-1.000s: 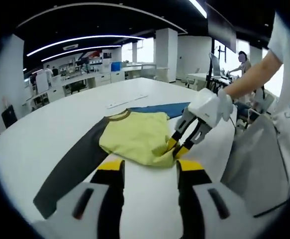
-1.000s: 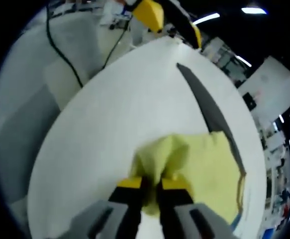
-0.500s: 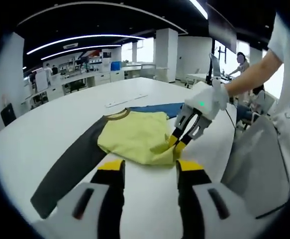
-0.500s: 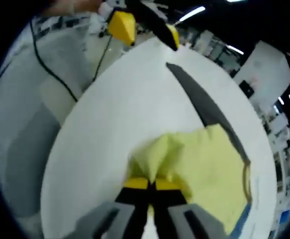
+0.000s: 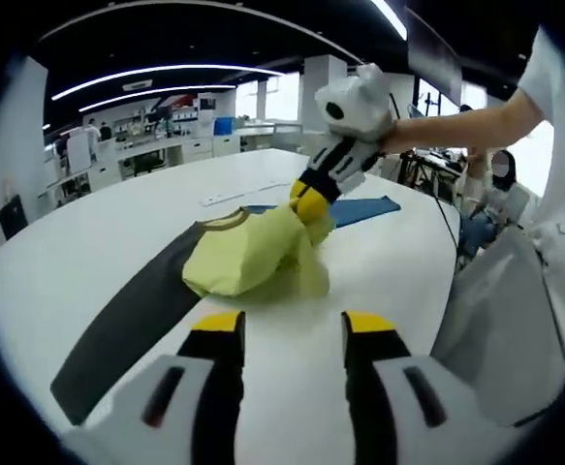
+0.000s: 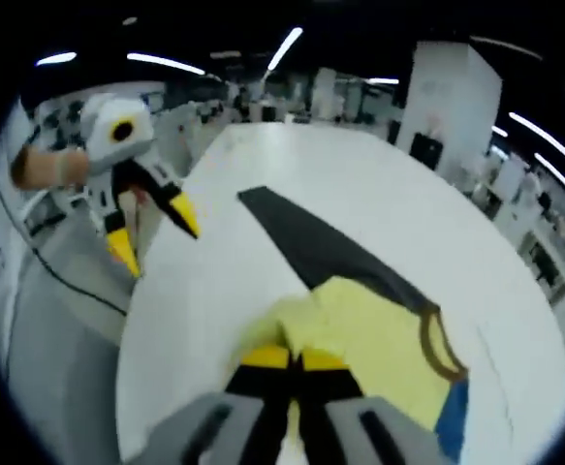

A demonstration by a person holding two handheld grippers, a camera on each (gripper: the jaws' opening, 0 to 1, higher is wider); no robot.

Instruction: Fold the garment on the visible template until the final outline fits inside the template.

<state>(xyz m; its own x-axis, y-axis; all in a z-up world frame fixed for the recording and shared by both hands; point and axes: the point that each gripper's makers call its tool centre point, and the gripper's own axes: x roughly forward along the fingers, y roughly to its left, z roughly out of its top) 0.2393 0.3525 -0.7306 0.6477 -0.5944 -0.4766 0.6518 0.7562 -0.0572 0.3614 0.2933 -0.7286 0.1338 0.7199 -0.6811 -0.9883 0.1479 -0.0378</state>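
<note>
Right gripper (image 5: 310, 205): raised above the white worktop (image 5: 59, 262), held by a bare forearm, jaws clamped on a fold of the yellow garment (image 5: 248, 257). Since half a second ago it has risen, lifting that edge off the worktop. Left gripper (image 5: 284, 334): low over the near worktop edge, jaws spread, empty. Garment lies just ahead of it, dark sleeve (image 5: 127, 320) trailing left, over a blue template (image 5: 360, 209).

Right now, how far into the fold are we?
Mid-fold. Right tongs are shut on the yellow shirt's hem, lifting it off the table. Left tongs hover open. Dark sleeve lies flat, unfolded; blue template mostly uncovered.
</note>
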